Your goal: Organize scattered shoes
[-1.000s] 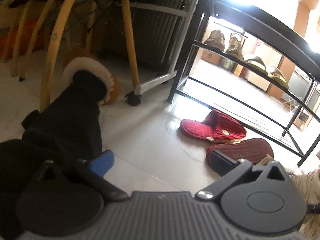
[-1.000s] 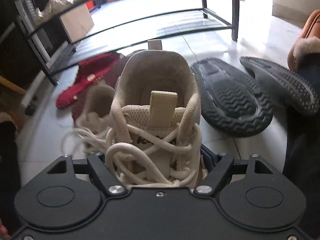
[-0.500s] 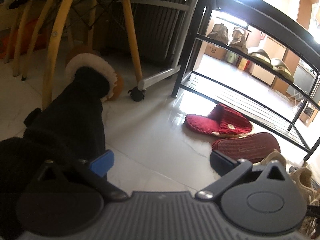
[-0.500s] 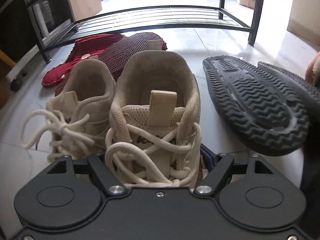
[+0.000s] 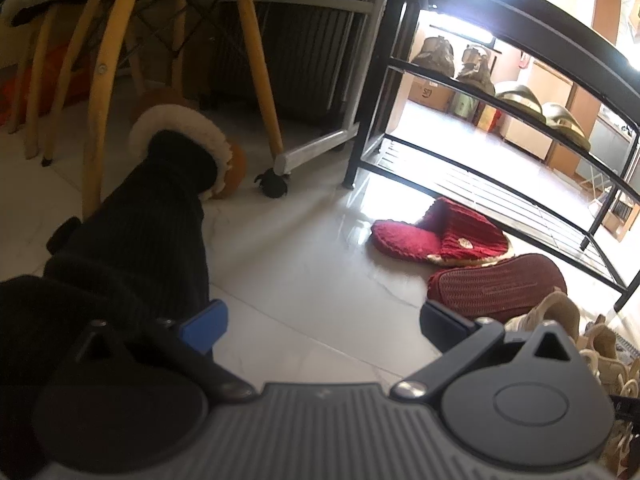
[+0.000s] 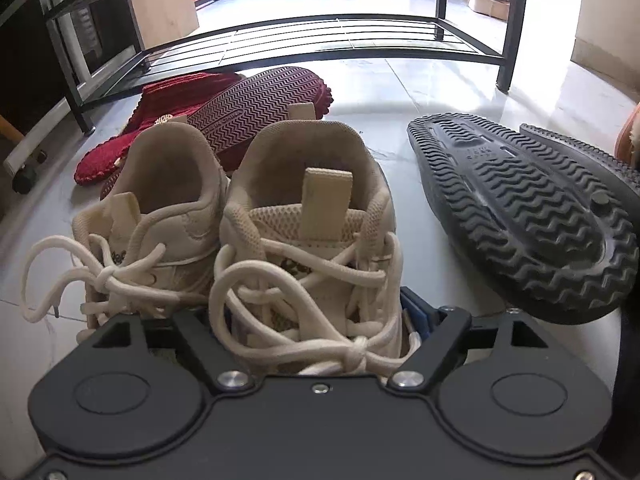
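Note:
My right gripper (image 6: 316,320) is shut on a beige laced sneaker (image 6: 312,232), held by its toe end with the heel pointing away, low at the floor. Its twin sneaker (image 6: 160,208) stands right beside it on the left. Two red knit slippers lie beyond them, one upright (image 6: 168,104) and one sole-up (image 6: 256,108). Two dark sandals (image 6: 520,208) lie sole-up on the right. My left gripper (image 5: 320,324) is open and empty above the floor; the red slippers (image 5: 444,236) and the sneakers (image 5: 560,320) lie to its right.
A black metal shoe rack (image 5: 500,184) stands behind the slippers, with several olive shoes (image 5: 520,100) on its middle shelf. A person's black-clad leg (image 5: 140,232) in a fleece-lined brown slipper (image 5: 188,136) is at the left. Wooden chair legs (image 5: 256,64) and a castor (image 5: 276,184) stand behind.
My right gripper has carried the sneaker down and set it close beside its twin. The left gripper has shifted slightly, bringing the sneakers into its right edge.

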`<state>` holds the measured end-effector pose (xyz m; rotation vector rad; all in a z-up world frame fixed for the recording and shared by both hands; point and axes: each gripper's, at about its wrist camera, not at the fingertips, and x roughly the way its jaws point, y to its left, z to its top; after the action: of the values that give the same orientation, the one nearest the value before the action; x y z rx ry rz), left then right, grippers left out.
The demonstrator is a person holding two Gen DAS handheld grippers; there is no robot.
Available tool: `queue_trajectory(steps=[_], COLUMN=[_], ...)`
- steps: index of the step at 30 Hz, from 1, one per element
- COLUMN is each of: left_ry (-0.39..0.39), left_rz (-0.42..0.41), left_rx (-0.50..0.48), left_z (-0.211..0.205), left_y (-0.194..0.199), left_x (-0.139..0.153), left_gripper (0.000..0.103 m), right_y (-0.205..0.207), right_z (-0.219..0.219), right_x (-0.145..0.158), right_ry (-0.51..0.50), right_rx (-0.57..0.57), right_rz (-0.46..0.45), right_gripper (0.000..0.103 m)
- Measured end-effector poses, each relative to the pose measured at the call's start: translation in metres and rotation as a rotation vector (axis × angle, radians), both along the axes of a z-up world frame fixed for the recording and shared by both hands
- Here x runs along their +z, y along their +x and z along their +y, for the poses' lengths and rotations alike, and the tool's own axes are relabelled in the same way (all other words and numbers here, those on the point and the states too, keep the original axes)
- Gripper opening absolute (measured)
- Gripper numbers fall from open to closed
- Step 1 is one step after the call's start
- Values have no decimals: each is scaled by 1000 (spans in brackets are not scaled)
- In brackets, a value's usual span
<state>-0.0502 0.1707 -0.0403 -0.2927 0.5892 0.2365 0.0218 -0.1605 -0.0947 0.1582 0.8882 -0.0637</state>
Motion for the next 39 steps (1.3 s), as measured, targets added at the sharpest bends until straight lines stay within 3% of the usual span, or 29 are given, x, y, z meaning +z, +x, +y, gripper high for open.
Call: queue_trajectory(steps=[4, 19, 28, 33, 36, 39], left_ry=[1, 15, 19, 34, 25, 23], left_rz=[1, 6, -1, -1, 9, 16], left_rx=[0, -9, -17, -27, -14, -10], left_z=[0, -2, -4, -6, -3, -4], left_y=[0, 0, 1, 1, 2, 4], left_x=[0, 0, 0, -1, -2, -3], left_gripper=[103, 103, 103, 103, 103, 103], right_y=[-2, 3, -2, -2, -13, -23], right_z=[-4, 6, 5, -4, -11, -10], right_x=[0, -7, -5, -11, 1, 18], right_ry=[22, -102, -48, 25, 86, 61], right_rx=[-17, -19, -50, -72, -105, -105], right_rz=[4, -24, -10, 9, -43, -101], right_gripper=[81, 81, 82, 92, 95, 98])
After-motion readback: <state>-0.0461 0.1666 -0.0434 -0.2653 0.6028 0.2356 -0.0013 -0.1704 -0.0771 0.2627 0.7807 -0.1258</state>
